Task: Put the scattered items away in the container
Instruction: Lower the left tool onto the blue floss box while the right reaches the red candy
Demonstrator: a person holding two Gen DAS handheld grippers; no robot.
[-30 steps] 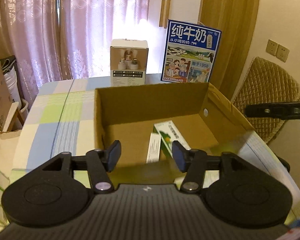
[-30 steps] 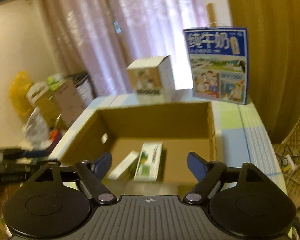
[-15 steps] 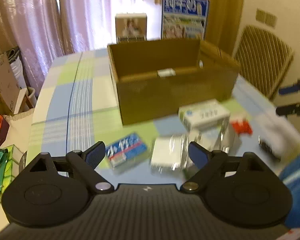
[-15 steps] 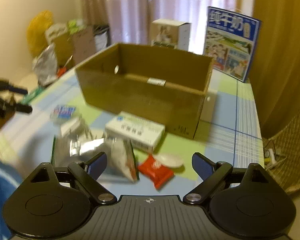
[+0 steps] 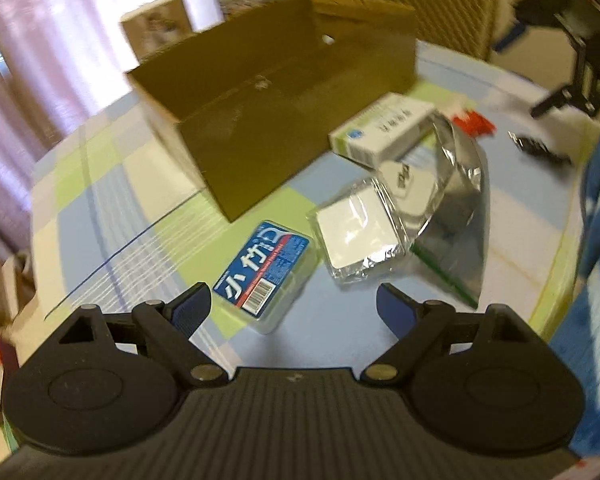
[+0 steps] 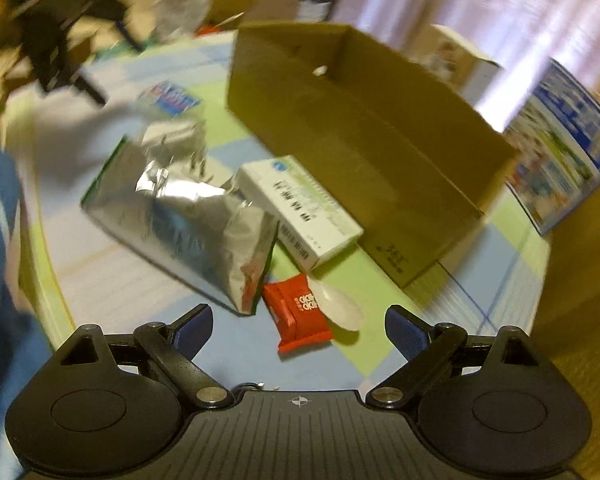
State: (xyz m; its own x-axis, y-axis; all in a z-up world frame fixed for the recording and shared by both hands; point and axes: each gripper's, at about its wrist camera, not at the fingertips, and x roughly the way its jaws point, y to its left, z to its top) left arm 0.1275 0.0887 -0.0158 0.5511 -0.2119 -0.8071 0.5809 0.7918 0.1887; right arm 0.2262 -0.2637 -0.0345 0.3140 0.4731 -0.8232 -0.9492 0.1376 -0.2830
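The open cardboard box [image 5: 276,92] stands on the checked tablecloth; it also shows in the right wrist view [image 6: 364,128]. My left gripper [image 5: 294,308] is open and empty, just above a blue tissue pack [image 5: 264,268]. Beside it lie a clear-wrapped white packet [image 5: 358,232], a silver foil bag [image 5: 456,184] and a white carton [image 5: 384,130]. My right gripper [image 6: 298,326] is open and empty, just above a red sachet [image 6: 298,312] and a white plastic spoon [image 6: 338,308]. The foil bag [image 6: 184,216] and white carton [image 6: 300,208] lie beyond.
A blue milk carton [image 6: 560,152] and a small white box [image 5: 156,26] stand behind the cardboard box. A small dark object [image 5: 540,148] lies near the table's right edge. A quilted chair [image 5: 436,4] is beyond the table. The table edge [image 6: 44,264] curves at the left.
Both grippers have pulled back from over the box and dropped low toward the loose items in front of it. Both stay open and empty.
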